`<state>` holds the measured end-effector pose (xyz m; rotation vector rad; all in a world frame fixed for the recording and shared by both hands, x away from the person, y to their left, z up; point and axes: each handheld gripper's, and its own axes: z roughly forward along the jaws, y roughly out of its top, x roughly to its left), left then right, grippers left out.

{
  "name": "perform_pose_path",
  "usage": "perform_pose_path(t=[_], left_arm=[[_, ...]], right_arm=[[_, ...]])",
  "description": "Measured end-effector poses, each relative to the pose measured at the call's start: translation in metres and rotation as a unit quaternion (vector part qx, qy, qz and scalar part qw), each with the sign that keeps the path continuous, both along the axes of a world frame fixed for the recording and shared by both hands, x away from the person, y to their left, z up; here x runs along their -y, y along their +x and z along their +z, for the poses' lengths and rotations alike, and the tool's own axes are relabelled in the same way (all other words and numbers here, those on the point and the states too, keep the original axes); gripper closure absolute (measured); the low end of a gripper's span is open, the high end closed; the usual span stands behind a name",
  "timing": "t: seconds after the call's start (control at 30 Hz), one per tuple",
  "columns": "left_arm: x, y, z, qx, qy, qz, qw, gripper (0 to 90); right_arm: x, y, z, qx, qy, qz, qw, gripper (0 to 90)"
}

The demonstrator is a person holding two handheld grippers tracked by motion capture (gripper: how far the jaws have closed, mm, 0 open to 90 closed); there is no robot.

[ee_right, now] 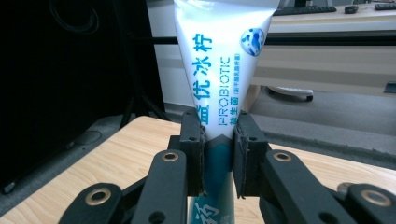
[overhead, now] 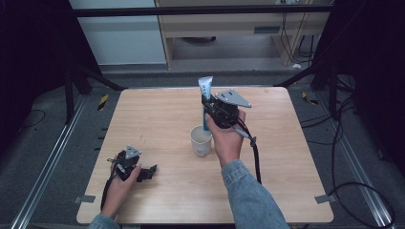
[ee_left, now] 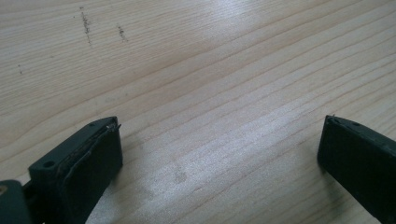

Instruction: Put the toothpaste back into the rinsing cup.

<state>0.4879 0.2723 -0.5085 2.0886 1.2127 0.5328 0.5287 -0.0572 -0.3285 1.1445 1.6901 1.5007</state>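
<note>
Left gripper (overhead: 149, 172) sits nearest, low on the table's (overhead: 157, 119) front-left corner, held in the left hand (overhead: 120, 183). Jaws spread wide, nothing between them; in the left gripper view only bare wood grain shows between the two black pads (ee_left: 93, 158).

Next out: right sleeve and right hand (overhead: 227, 138) rising from the front edge toward table centre. Cable hangs off the right gripper down past the wrist.

White cup (overhead: 201, 140) stands upright mid-table, just left of the right hand.

Right gripper (overhead: 206, 106) is above and just behind the cup, clamped on a tube (overhead: 205, 88). Tube is upright, crimped flat end up, white top, teal lower part. Right gripper view: both pads (ee_right: 195, 154) press the tube (ee_right: 219, 70) on its lower body, blue print facing the camera. Tube's lower end points down at the cup; can't tell if it is inside the rim.

Behind the table: grey floor, cabinet.
</note>
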Motion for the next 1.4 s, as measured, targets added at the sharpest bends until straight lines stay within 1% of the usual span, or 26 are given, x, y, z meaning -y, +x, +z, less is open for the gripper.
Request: perform_pose_path(t=[0.2,0.27,0.5,0.63,0.77,0.93,1.03,1.17,1.4], left_arm=[[0.0,0.0,0.0,0.0,0.0,0.0,1.0,0.0],[0.0,0.0,0.0,0.0,0.0,0.0,1.0,0.0],[0.0,0.0,0.0,0.0,-0.001,0.0,1.0,0.0],[0.0,0.0,0.0,0.0,-0.001,0.0,1.0,0.0],[0.0,0.0,0.0,-0.001,0.0,0.0,1.0,0.0],[0.0,0.0,0.0,-0.001,0.0,-0.001,1.0,0.0],[0.0,0.0,0.0,-0.001,0.0,-0.001,1.0,0.0],[0.0,0.0,0.0,-0.001,0.001,-0.001,1.0,0.0],[0.0,0.0,0.0,-0.001,0.001,-0.001,1.0,0.0]], right_arm=[[-0.004,-0.001,-0.001,0.01,0.0,0.002,1.0,76.6],[-0.004,-0.001,-0.001,0.018,0.004,0.001,0.9998,76.6],[-0.004,-0.002,-0.005,0.025,0.008,0.001,0.9996,76.6],[-0.005,-0.002,-0.007,0.032,0.002,0.0,0.9995,76.5],[-0.005,-0.002,-0.009,0.035,0.005,-0.001,0.9994,76.5],[-0.005,-0.004,-0.015,0.045,0.01,0.0,0.9989,76.5],[-0.005,-0.005,-0.018,0.056,0.008,0.002,0.9984,76.6],[-0.005,-0.005,-0.019,0.06,0.01,0.004,0.9982,76.5],[-0.001,-0.006,-0.023,0.058,0.015,0.001,0.9982,76.6]])
